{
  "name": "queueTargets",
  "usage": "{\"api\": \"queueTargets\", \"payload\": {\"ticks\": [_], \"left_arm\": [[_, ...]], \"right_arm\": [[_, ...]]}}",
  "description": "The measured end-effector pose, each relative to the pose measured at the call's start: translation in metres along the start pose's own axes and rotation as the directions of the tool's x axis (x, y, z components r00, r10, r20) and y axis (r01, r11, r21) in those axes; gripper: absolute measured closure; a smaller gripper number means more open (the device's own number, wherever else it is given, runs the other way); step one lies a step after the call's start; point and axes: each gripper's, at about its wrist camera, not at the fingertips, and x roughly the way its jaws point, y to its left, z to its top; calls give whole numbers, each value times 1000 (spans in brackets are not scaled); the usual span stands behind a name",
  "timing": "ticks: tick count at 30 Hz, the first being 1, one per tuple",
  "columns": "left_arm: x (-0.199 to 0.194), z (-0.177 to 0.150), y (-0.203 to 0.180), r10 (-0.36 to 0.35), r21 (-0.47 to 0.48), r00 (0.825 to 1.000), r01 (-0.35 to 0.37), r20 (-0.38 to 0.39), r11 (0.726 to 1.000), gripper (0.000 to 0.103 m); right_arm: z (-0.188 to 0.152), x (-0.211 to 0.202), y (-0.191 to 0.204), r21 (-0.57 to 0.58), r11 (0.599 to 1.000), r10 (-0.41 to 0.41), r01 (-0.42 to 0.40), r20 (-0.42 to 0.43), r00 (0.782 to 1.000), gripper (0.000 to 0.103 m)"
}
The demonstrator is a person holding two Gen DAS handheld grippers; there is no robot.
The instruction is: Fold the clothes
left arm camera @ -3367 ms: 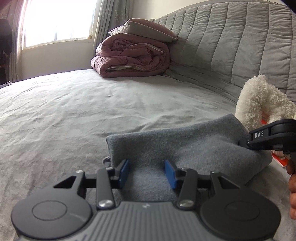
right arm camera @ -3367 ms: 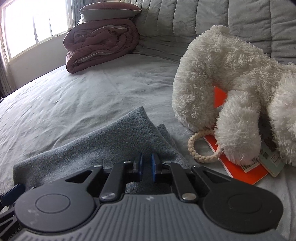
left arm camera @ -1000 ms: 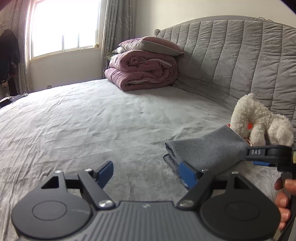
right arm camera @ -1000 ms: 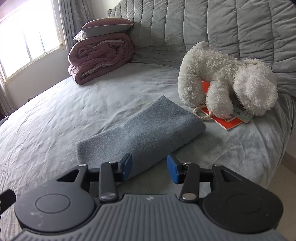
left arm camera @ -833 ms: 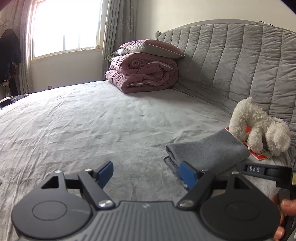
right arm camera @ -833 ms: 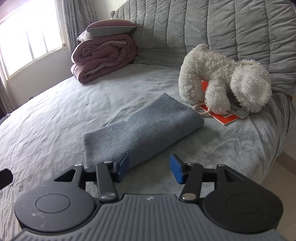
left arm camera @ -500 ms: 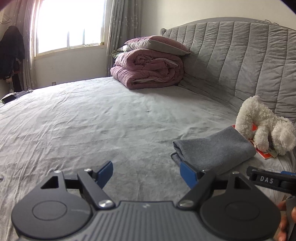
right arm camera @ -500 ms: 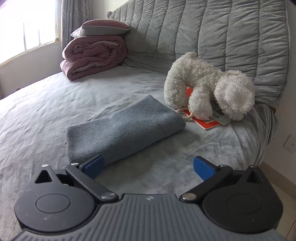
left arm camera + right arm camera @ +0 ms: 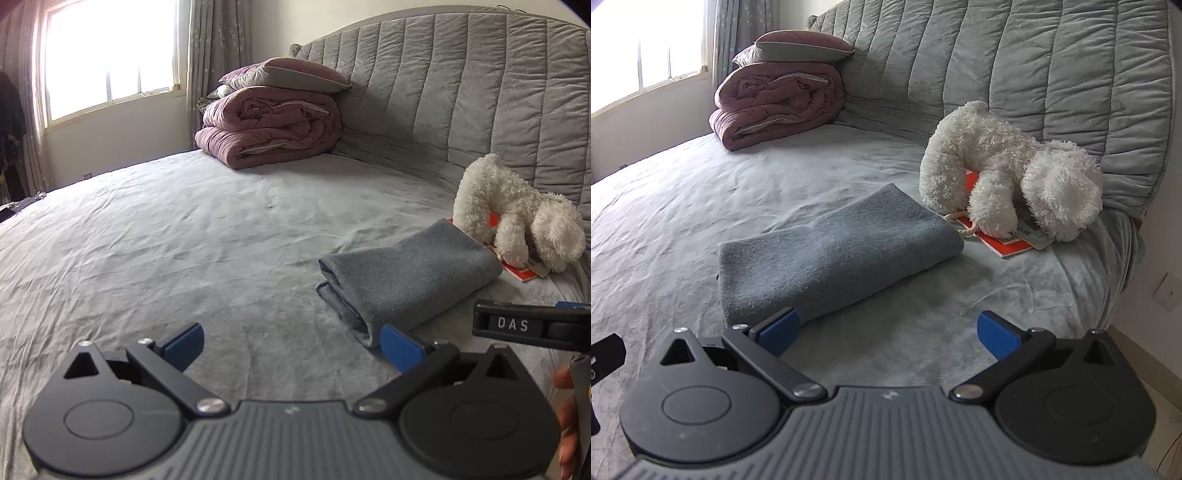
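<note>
A grey garment (image 9: 406,277) lies folded into a thick oblong on the grey bed sheet (image 9: 184,240), and nothing is touching it. My left gripper (image 9: 291,345) hovers just short of the garment's near left end. Its jaws are opening, with only sheet between the blue pads. In the right wrist view the same garment (image 9: 831,254) lies ahead and to the left. My right gripper (image 9: 888,331) stands open wide and empty near the garment's front edge. Its left pad (image 9: 779,328) overlaps the garment's near corner in the picture.
A white plush toy (image 9: 1008,184) lies on an orange booklet (image 9: 1004,243) just right of the garment. A pink duvet (image 9: 269,125) topped by a pillow sits at the back, against the quilted headboard (image 9: 480,92). The bed's edge (image 9: 1108,266) drops off at right. A person's hand (image 9: 565,424) shows at lower right.
Both grippers have let go of the garment and drawn back from it, so it now lies farther off. Both sets of jaws have spread wide.
</note>
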Motion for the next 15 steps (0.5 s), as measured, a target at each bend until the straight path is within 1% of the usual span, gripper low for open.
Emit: {"api": "queueTargets", "payload": {"ticks": [4, 10, 15], "left_arm": [[0, 1, -6, -46, 19, 998, 46, -35, 999, 1], [0, -1, -11, -43, 23, 998, 44, -50, 999, 1], [2, -1, -11, -52, 15, 996, 53, -77, 998, 1]], "right_arm": [[0, 0, -6, 27, 1000, -4, 4, -4, 1000, 0], [-1, 3, -13, 62, 998, 2, -1, -30, 1000, 0], [-2, 6, -13, 66, 998, 9, -6, -47, 999, 0]]}}
